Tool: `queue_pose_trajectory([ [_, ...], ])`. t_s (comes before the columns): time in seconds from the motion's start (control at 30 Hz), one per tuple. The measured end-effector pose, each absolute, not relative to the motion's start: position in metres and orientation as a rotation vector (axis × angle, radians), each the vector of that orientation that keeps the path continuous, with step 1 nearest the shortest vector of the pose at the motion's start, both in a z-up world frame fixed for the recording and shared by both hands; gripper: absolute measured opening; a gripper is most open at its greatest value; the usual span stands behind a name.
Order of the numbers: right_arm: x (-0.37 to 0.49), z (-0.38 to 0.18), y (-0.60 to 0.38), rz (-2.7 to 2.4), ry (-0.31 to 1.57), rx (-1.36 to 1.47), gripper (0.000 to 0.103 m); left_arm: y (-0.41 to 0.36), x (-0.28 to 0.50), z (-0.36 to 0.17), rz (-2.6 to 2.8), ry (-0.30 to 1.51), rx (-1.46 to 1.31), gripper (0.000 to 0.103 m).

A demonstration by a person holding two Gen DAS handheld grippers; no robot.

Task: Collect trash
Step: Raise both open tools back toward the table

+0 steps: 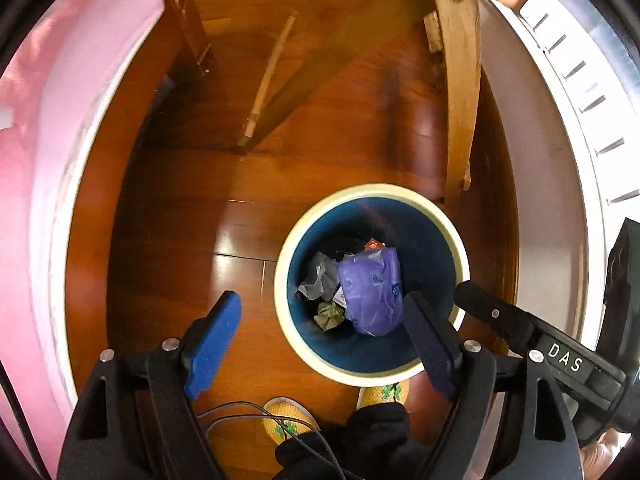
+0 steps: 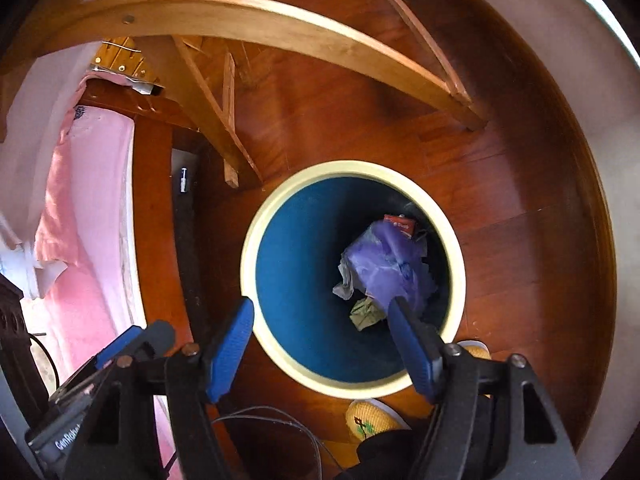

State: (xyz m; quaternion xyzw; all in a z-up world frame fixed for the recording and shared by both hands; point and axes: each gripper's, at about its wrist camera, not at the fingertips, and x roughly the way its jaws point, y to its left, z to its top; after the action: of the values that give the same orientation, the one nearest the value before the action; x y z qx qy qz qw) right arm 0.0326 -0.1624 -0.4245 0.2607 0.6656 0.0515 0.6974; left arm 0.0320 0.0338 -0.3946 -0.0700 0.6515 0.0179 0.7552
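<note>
Waste bin [image 2: 352, 382], blue inside with a cream rim, standing upright on the wooden floor [image 1: 192, 240]; viewed from above by both wrist cameras. At the bottom of the bin lie a crumpled purple plastic bag [image 2: 390, 264], a grey wrapper [image 1: 318, 280] just beside it, a small olive-green paper wad [image 2: 364, 314] on the side of the bin nearest the cameras, and a red packet [image 2: 400, 224] at the far side, partly under the bag. All visible trash is inside the bin; none shows on the floor around it.

Left gripper [image 1: 324, 344]: jaws spread wide, nothing between them, hovering above the near rim of the bin. Right gripper [image 2: 322, 352]: jaws likewise wide and empty, poised over the bin's mouth. Its black body also enters the left view, just beside the bin's rim.

Near the bin's closest edge, the person's yellow knitted slippers [image 1: 288, 420]. Beyond the bin, the curved wooden legs of a chair [image 2: 240, 20]; to one side, pink bedding [image 2: 92, 200].

Judged step: the drop into the bin appears complete, both tools being empty above it. The next move would call for lifting clear of the rim and searching for further litter away from the bin, or, if none remains, ending the task.
</note>
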Motion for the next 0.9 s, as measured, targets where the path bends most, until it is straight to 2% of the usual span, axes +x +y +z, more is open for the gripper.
queue_pose_trajectory([
  [0.3,0.023,-0.344,-0.165,0.140,1.458,0.534,0.070,0.038,0.015,-0.307,0.047,1.379,-0.140,0.081],
  [0.9,-0.001,-0.157,-0.146,0.263,1.385,0.350,0.070,0.048,-0.011,-0.099,-0.005,1.263,-0.060,0.081],
])
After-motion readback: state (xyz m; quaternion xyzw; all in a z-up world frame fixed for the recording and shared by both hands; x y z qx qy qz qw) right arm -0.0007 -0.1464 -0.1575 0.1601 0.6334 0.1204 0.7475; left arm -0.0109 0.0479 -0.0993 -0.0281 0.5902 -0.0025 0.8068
